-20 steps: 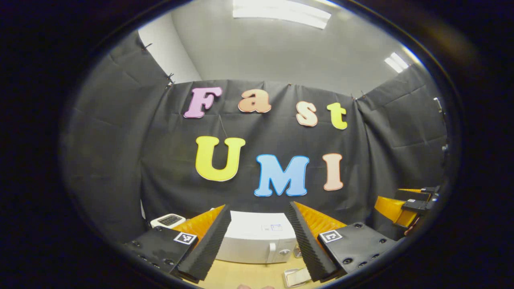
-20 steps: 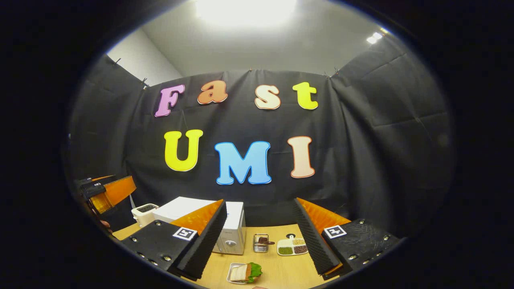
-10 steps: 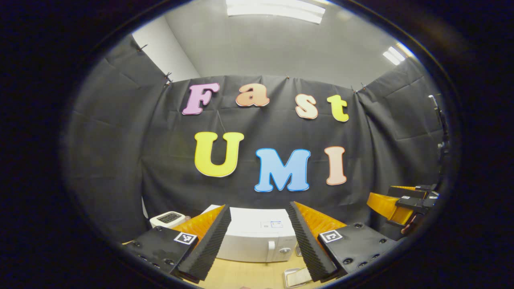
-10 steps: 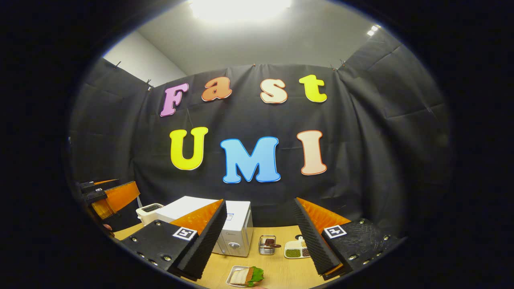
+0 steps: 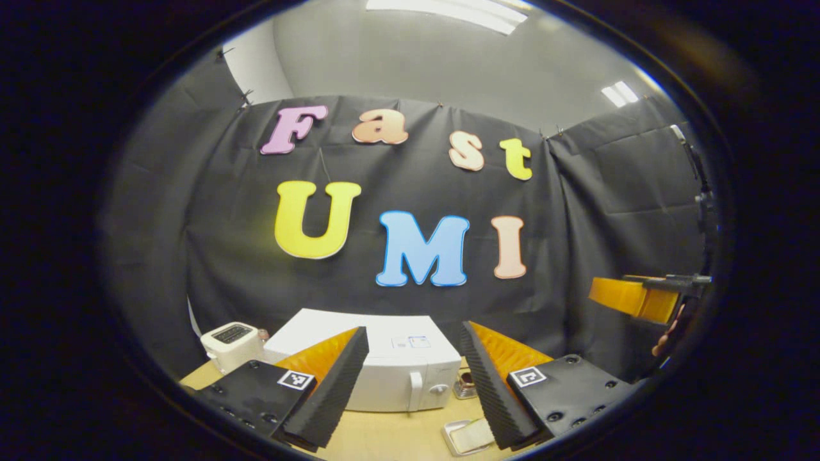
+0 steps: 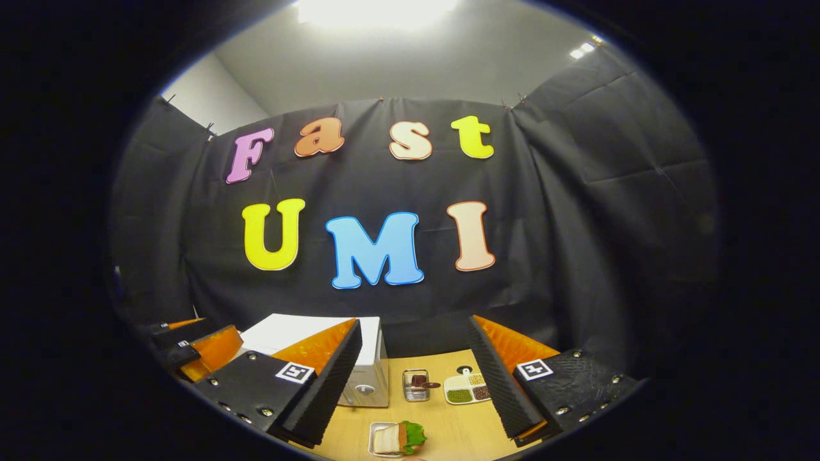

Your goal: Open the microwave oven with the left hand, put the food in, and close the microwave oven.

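On the pale wooden table (image 6: pixel 448 429) ahead of me sits the white box-shaped microwave oven (image 5: pixel 391 368), door shut, its upright handle (image 5: pixel 415 389) and round knob (image 5: pixel 439 388) on the front at the right. My left gripper (image 5: pixel 410 378) hangs above the table in front of it with its fingers spread wide and nothing between them — the oven shows through the gap. A small white toaster (image 5: pixel 232 342) stands just to the left of the oven. In the left gripper view the right gripper (image 5: pixel 631 296) shows far off at the right edge, with fingertips of the hand (image 5: pixel 667 333) that carries it.

My right gripper (image 6: pixel 413 384) is likewise wide open and empty, held above the table. Below it, near the front edge, lies the food — a sandwich with green lettuce in a small shallow white tray (image 6: pixel 396 438). Farther back stand a small wire basket (image 6: pixel 416 385) and a white divided dish of green and brown grains (image 6: pixel 466 389), side by side, right of the oven. The left gripper (image 6: pixel 192 346) shows at the left edge of the right gripper view.
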A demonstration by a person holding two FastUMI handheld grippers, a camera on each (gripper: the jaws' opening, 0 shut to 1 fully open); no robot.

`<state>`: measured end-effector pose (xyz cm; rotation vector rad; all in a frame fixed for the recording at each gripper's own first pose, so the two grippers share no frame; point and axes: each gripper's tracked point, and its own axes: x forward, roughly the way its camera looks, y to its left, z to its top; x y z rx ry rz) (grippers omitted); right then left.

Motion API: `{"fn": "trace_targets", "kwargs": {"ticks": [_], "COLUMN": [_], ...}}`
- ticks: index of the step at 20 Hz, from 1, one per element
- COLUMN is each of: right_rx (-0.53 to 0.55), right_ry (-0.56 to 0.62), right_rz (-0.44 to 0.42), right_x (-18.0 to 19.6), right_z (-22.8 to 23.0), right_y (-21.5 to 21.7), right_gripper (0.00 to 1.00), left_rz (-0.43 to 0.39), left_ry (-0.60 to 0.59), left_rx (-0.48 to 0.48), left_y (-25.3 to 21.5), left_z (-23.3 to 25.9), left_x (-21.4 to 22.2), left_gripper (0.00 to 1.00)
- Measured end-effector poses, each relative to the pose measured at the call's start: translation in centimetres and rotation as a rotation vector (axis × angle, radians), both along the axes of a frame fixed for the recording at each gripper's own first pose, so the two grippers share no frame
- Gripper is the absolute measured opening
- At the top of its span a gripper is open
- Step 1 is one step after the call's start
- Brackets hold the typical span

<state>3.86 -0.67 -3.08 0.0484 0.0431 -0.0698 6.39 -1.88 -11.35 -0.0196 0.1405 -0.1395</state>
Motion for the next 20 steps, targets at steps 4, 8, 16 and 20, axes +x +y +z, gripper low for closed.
{"fn": "trace_targets", "kwargs": {"ticks": [4, 8, 16, 20], "right_rx": [-0.014, -0.004, -0.025, -0.033], "right_ry": [0.007, 0.027, 0.100, 0.132], "right_rz": [-0.011, -0.003, 0.010, -0.011], "right_x": [1.0, 3.2, 7.2, 7.1], "right_z": [-0.8, -2.1, -4.8, -5.9], "right_y": [-1.9, -4.1, -8.1, -9.0], "right_gripper": [0.99, 0.99, 0.99, 0.99], "left_rz": [0.020, 0.024, 0.081, 0.035], "left_ry": [0.121, 0.237, 0.393, 0.406], "left_rx": [-0.022, -0.016, 0.012, 0.056], "left_y": [-0.7, -3.0, -3.3, -4.4], "left_z": [-8.0, -15.6, -26.2, -27.9], "left_x": [3.4, 7.3, 13.4, 14.7], "left_gripper": [0.95, 0.92, 0.84, 0.42]}}
